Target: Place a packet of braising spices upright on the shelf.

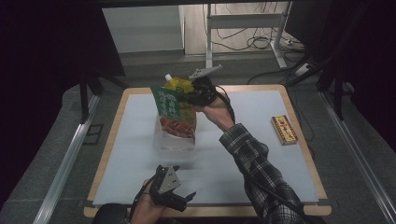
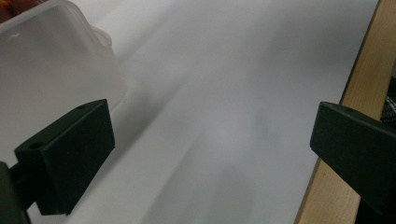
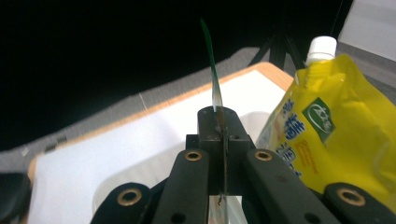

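Broadly, a pale grey mat on a light wooden table (image 1: 299, 140) takes up most of the high view, ringed by dark floor and metal rails. Near the middle of that mat stands a translucent white plastic tub (image 1: 175, 144), and its frosted wall (image 2: 51, 70) also fills the upper left corner of the left gripper view. Rising out of the tub is a flat green snack packet with white lettering and a red-brown food picture (image 1: 173, 112), tilted slightly, its lower end down inside the container. Just behind it stands a yellow spouted pouch with a white screw cap (image 1: 180, 84), seen close up in the right gripper view (image 3: 336, 126) with a green badge and blue characters on its face.

A forearm in a plaid sleeve (image 1: 257, 163) reaches from the bottom edge across the mat to the right gripper (image 1: 198, 95), which is clamped on the upper edge of the green packet; the right gripper view shows both black jaws pressed together on the thin edge-on sheet (image 3: 215, 93). The left gripper (image 1: 180, 198) sits low near the table's front edge, well apart from the tub, with its jaws spread wide and nothing between them (image 2: 210, 154).

Over at the right side of the mat lies a small orange and red rectangular box (image 1: 284, 129), apart from everything else.
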Action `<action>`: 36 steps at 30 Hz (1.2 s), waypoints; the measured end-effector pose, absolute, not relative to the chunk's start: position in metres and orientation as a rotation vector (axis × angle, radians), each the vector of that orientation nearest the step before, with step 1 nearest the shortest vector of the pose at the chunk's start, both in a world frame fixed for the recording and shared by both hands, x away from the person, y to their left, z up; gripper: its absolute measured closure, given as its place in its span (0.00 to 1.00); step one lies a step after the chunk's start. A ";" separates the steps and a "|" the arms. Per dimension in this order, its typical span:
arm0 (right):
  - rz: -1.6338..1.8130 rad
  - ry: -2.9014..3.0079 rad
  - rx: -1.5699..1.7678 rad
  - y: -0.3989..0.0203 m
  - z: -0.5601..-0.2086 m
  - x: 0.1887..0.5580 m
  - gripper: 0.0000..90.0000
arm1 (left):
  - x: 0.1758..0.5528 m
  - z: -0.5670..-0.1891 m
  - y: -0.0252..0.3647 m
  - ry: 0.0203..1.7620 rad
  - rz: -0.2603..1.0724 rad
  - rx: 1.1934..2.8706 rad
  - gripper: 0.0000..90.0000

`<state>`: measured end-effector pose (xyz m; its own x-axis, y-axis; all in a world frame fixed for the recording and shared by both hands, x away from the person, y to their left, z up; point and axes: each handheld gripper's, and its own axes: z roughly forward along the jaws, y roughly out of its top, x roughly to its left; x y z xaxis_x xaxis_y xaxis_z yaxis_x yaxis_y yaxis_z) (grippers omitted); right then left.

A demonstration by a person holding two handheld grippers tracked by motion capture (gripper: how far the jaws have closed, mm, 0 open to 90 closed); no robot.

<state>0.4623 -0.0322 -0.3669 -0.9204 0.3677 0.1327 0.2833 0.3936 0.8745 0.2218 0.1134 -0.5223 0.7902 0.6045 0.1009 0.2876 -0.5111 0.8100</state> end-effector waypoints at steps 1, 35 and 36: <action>1.585 2.553 0.601 -0.031 -0.368 0.463 0.99 | 0.222 -0.522 0.113 0.658 0.475 2.128 0.00; 1.411 2.466 0.675 -0.078 -0.369 0.456 0.28 | 0.222 -0.524 0.111 0.648 0.474 2.148 0.00; 1.411 2.466 0.676 -0.081 -0.370 0.456 0.27 | 0.222 -0.524 0.111 0.647 0.473 2.148 0.00</action>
